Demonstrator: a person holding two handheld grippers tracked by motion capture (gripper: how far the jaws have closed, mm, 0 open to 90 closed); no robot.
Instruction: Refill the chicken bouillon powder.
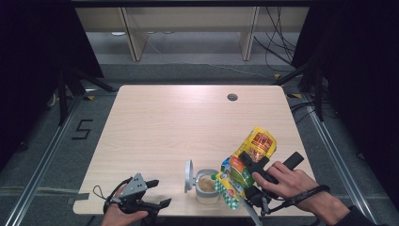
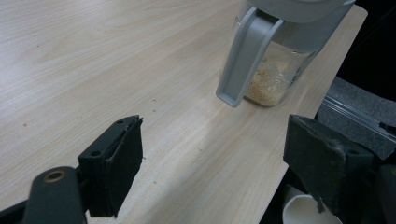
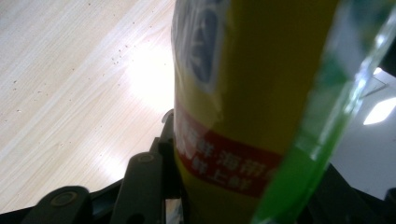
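The right gripper pinches a yellow-and-green packet, tipped with its lower corner over the open jar near the worktop's front edge. The packet looks light, soft and crinkly, likely slick, so a hold across its middle seems safest. The jar, partly filled with pale grains, appears to be clear plastic, though that is hard to tell. Its grey lid stands flipped up on the left. The left gripper rests spread and empty, well apart.
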